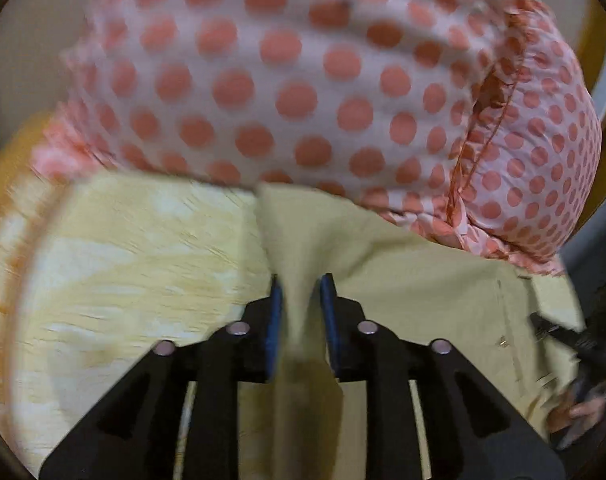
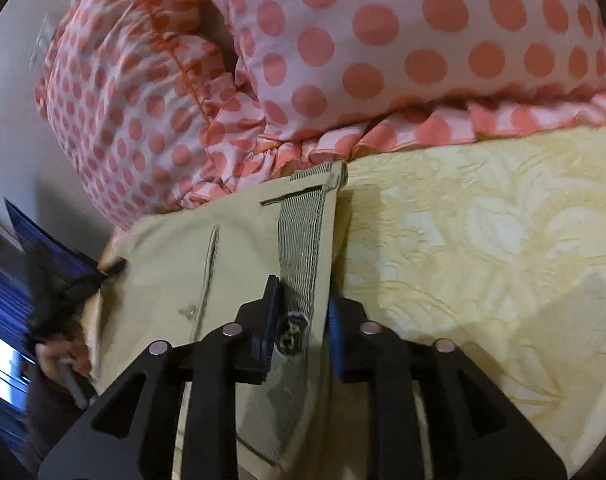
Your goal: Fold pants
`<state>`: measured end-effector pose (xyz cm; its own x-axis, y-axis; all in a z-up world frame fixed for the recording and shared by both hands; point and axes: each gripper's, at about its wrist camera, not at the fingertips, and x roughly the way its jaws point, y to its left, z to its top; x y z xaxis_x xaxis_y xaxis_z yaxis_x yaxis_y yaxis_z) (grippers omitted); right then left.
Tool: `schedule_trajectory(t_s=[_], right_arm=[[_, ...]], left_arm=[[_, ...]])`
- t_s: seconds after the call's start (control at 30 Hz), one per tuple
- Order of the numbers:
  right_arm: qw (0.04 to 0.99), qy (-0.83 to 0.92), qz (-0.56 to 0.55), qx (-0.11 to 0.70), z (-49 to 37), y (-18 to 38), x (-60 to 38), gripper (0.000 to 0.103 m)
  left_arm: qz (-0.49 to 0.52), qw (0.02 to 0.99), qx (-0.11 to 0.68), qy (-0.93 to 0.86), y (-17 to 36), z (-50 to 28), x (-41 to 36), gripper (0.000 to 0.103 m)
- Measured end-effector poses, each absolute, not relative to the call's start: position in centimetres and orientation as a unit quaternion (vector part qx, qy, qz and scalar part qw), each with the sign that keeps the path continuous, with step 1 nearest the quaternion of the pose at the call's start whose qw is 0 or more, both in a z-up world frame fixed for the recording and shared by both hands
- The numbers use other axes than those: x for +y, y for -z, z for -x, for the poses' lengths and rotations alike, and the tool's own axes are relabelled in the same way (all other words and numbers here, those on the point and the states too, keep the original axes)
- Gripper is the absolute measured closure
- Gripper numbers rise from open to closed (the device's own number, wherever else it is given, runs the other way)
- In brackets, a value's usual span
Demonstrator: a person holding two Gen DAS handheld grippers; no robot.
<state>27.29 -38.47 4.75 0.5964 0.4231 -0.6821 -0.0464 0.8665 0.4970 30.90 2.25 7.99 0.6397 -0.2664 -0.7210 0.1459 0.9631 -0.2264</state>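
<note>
Black, angular finger frames with round silver studs fill the bottom of both views, each pair faced with blue pads. Between the pads of the left gripper (image 1: 300, 312) a gathered fold of the pants (image 1: 403, 280) rises in a narrow pinched ridge, so this claw is clamped on the cloth. The pants are a pale khaki woven fabric, matte and softly creased, with a stitched seam and a small button showing toward the right of the left wrist view. In the right wrist view the right gripper (image 2: 303, 312) grips the pants (image 2: 175, 256) at the waistband (image 2: 303, 232), a ribbed grey-green elastic strip that runs up from between the fingers to a folded corner; a dark metal button sits on it just beside the left pad. Under the garment lies a yellow bedspread (image 2: 483, 240), quilted with a raised floral pattern. The pants lie across it, reaching from the claws to the bedspread's far edge, where they touch a plump pillow (image 2: 383, 40) of white cloth with coral polka dots and a ruffled, orange-stitched border. A second pillow (image 2: 115, 120) with smaller dots leans beside the first. At the left edge of the right wrist view, a hand (image 2: 59, 360) and blue striped fabric (image 2: 7, 292) appear, blurred.
</note>
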Motion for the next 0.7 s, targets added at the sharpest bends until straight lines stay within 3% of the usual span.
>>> schedule_trajectory(t_s=[0.07,0.1,0.13,0.2,0.27,0.33,0.37,0.47,0.57,0.6,0.67,0.7], right_arm=[[0.875,-0.166,-0.232,0.392,-25.6,-6.6,-38.5,0.048],[0.869,-0.195,-0.244,0.384,-25.2,-7.1,-38.1,0.028],[0.863,-0.215,-0.251,0.383,-24.9,-7.2,-37.8,0.023],[0.842,-0.249,-0.258,0.403,-24.9,-6.8,-36.6,0.023],[0.825,-0.234,-0.264,0.441,-25.9,-5.2,-35.9,0.023],[0.811,-0.216,-0.301,0.454,-26.7,-3.7,-36.6,0.024],[0.799,-0.211,-0.332,0.455,-26.8,-3.4,-37.3,0.025],[0.797,-0.168,-0.34,0.471,-25.8,-4.2,-37.7,0.024],[0.854,-0.136,-0.239,0.442,-21.3,-7.4,-35.7,0.009],[0.87,-0.128,-0.204,0.43,-19.4,-8.2,-34.7,0.003],[0.893,-0.116,-0.146,0.41,-15.9,-9.0,-32.7,0.001],[0.902,-0.117,-0.112,0.4,-13.6,-8.9,-31.1,0.001]], left_arm=[[0.066,0.919,0.366,0.132,-10.0,-28.0,2.8,0.054],[0.075,0.918,0.36,0.152,-10.6,-27.2,2.8,0.048],[0.096,0.907,0.361,0.193,-11.1,-26.1,2.7,0.046],[0.126,0.882,0.379,0.25,-10.7,-25.4,1.9,0.037],[0.137,0.853,0.425,0.271,-9.0,-25.9,0.7,0.036],[0.137,0.835,0.473,0.244,-6.5,-27.3,0.0,0.039],[0.146,0.831,0.483,0.234,-5.4,-28.0,0.1,0.046],[0.126,0.851,0.473,0.192,-6.0,-27.8,0.3,0.047],[0.093,0.874,0.442,0.179,-8.2,-23.8,0.6,0.036],[0.074,0.885,0.427,0.171,-8.9,-22.0,0.4,0.025],[0.033,0.908,0.394,0.139,-10.0,-17.5,0.3,0.007],[0.019,0.916,0.38,0.127,-10.2,-15.3,0.3,0.004]])
